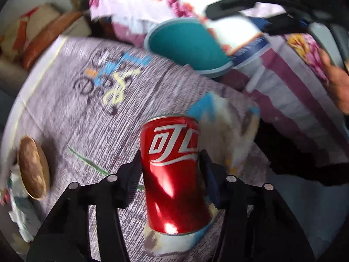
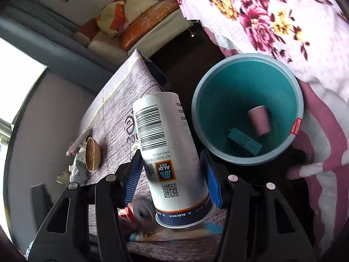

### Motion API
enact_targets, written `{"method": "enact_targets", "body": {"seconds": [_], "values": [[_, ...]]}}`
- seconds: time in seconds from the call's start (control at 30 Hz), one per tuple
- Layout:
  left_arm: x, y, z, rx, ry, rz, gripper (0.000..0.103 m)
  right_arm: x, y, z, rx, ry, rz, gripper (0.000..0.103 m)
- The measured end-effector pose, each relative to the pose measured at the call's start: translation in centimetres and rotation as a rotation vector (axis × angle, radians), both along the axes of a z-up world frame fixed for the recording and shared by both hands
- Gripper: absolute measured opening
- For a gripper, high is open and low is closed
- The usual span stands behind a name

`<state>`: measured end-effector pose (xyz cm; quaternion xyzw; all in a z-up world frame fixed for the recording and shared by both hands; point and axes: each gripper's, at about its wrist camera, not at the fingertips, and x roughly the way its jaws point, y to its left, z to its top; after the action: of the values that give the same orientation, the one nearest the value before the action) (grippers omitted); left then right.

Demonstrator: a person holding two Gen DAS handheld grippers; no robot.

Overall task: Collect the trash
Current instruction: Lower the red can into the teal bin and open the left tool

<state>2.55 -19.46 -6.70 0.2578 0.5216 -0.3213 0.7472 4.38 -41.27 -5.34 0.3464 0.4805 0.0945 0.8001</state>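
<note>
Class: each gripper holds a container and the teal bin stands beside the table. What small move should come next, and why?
Probably carry the right gripper and its white canister a little further over the bin, then open. The canister is clamped between the fingers but hangs beside the bin's rim, not above its opening. The left gripper can wait with the red can.

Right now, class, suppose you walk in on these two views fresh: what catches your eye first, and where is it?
The red cola can, clamped in the left gripper above the grey tablecloth. Next, the white ALDI canister in the right gripper, beside the teal bin, where a pink paper cup lies.
</note>
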Motion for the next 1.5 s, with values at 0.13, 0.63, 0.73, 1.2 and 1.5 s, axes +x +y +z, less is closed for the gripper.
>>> {"method": "enact_targets", "body": {"seconds": [0.13, 0.63, 0.73, 1.2, 1.5], "values": [[0.5, 0.5, 0.0, -0.013, 0.01, 0.012, 0.05, 0.4, 0.2, -0.2, 0.001, 0.01, 0.016, 0.052], [6.0, -1.9, 2.4, -0.07, -0.014, 0.176, 0.05, 1.9, -1.3, -1.2, 0.002, 0.012, -0.014, 0.052], [7.1, -4.3, 2.8, -0.091, -0.022, 0.168, 0.05, 2.2, -2.5, -1.2, -0.006, 0.008, -0.039, 0.052], [11.5, -13.2, 1.1, -0.147, 0.03, 0.151, 0.052, 2.7, -8.0, -2.6, -0.055, 0.063, -0.161, 0.052], [12.8, -13.0, 0.9, -0.156, 0.013, 0.214, 0.084, 3.4, -9.6, -3.7, -0.068, 0.098, -0.172, 0.052]]}}
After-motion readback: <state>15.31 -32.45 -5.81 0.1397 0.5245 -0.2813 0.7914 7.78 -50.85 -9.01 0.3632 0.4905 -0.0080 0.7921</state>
